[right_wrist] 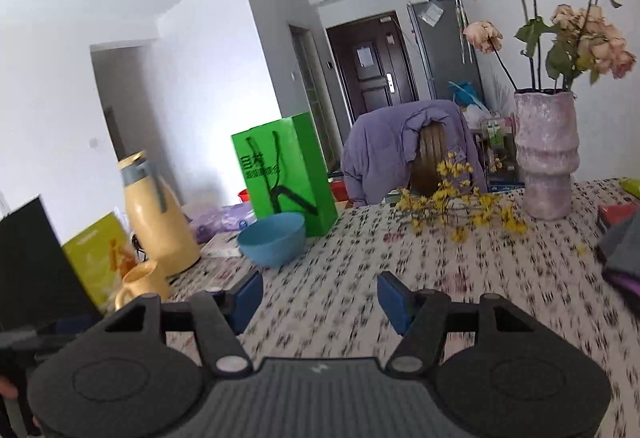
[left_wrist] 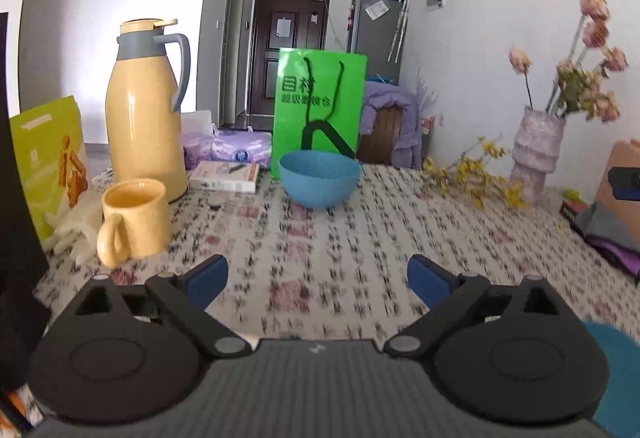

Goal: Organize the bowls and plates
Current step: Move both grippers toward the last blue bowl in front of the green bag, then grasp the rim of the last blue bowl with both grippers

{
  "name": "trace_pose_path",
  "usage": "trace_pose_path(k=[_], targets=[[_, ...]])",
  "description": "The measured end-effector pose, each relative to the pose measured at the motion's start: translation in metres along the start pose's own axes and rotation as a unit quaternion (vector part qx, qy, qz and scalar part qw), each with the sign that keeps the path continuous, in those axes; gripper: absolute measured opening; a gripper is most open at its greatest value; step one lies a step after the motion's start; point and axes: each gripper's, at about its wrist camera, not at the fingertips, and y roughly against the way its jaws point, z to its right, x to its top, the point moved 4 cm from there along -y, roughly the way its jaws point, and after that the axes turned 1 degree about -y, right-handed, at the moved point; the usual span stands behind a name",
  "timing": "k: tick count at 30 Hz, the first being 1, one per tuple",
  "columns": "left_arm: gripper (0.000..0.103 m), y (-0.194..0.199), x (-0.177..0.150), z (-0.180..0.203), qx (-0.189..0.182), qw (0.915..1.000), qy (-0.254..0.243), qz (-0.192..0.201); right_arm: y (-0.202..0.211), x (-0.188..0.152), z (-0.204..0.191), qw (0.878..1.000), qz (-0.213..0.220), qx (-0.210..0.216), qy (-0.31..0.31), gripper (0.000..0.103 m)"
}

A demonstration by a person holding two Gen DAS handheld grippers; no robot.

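The blue bowl stood upright on the counter directly before the green bag, while the left claw and right claw gaped empty, well short of it.

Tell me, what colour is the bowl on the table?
The bowl is plain light blue; it shows best in the left wrist view.

White walls, dark brown door at far end, grey fridge beside it, daylight throughout.

Blue bowl, floral-patterned tablecloth
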Motion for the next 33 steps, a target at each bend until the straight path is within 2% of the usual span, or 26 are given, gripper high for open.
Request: trace_pose_path(k=[4,8,10,13,16,19,22,23,24,27,29,33], targets=[[0.099,-0.028,0.029,-0.026,0.000,0.9987,0.047,-0.018,-0.047,0.032,0.002,0.999,-0.035,0.009,0.023,0.065],[0.099,-0.071,0.053,-0.045,-0.010,0.9970,0.060,-0.047,-0.112,0.052,0.007,0.996,-0.087,0.007,0.029,0.066],[0.099,-0.098,0.063,-0.052,-0.009,0.9956,0.068,-0.064,-0.147,0.059,0.007,0.994,-0.108,-0.002,0.030,0.066],[0.098,-0.136,0.077,-0.063,-0.001,0.9917,0.098,-0.083,-0.194,0.068,0.004,0.991,-0.127,0.003,0.043,0.066],[0.097,-0.172,0.089,-0.069,-0.015,0.9875,0.120,-0.101,-0.242,0.075,0.002,0.988,-0.147,0.010,0.037,0.066],[0.094,-0.204,0.098,-0.075,-0.005,0.9851,0.133,-0.110,-0.283,0.078,-0.005,0.985,-0.164,0.021,0.039,0.066],[0.084,-0.236,0.104,-0.077,-0.003,0.9835,0.136,-0.119,-0.322,0.077,-0.013,0.983,-0.174,0.032,0.046,0.065],[0.080,-0.246,0.106,-0.078,0.000,0.9824,0.141,-0.123,-0.335,0.076,-0.016,0.982,-0.178,0.034,0.051,0.063],[0.071,-0.256,0.107,-0.079,0.004,0.9812,0.148,-0.124,-0.347,0.073,-0.018,0.981,-0.182,0.037,0.054,0.059],[0.061,-0.287,0.111,-0.078,-0.009,0.9788,0.159,-0.129,-0.382,0.063,-0.024,0.979,-0.194,0.049,0.050,0.050],[0.050,-0.306,0.112,-0.075,0.000,0.9782,0.153,-0.140,-0.401,0.057,-0.028,0.977,-0.199,0.054,0.049,0.044],[0.045,-0.334,0.108,-0.072,-0.007,0.9728,0.166,-0.162,-0.429,0.049,-0.033,0.975,-0.210,0.050,0.046,0.038]])
